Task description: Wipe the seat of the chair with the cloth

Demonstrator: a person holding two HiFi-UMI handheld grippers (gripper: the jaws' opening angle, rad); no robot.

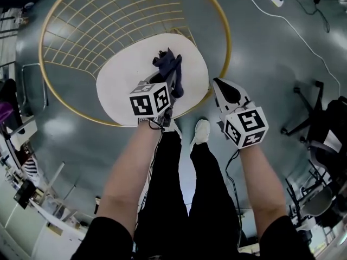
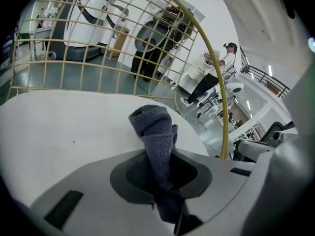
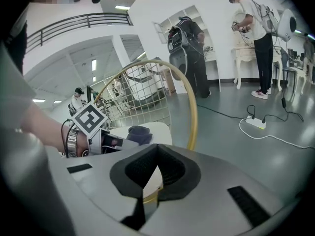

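The cloth (image 2: 156, 132), a dark grey-blue towelling, was pinched between the jaws of the left gripper (image 2: 162, 181), with its bunched free end left standing out ahead of the tips. That end was carried over the white seat (image 2: 59, 132), which lay just ahead of and below the jaws. Whether the cloth was pressed onto the seat could not be told. The hold was judged to leave a loose wad forward for wiping, so that fabric and not jaw would meet the seat.

Beyond the tips the gold wire back of the chair (image 2: 98, 48) was seen.

The right gripper (image 3: 150, 181) was held off to the side of the seat's gold rim, its jaws brought together on nothing, probably kept clear of the wiping.

No brand or lettering could be read; only black-and-white square markers were shown on the cubes.
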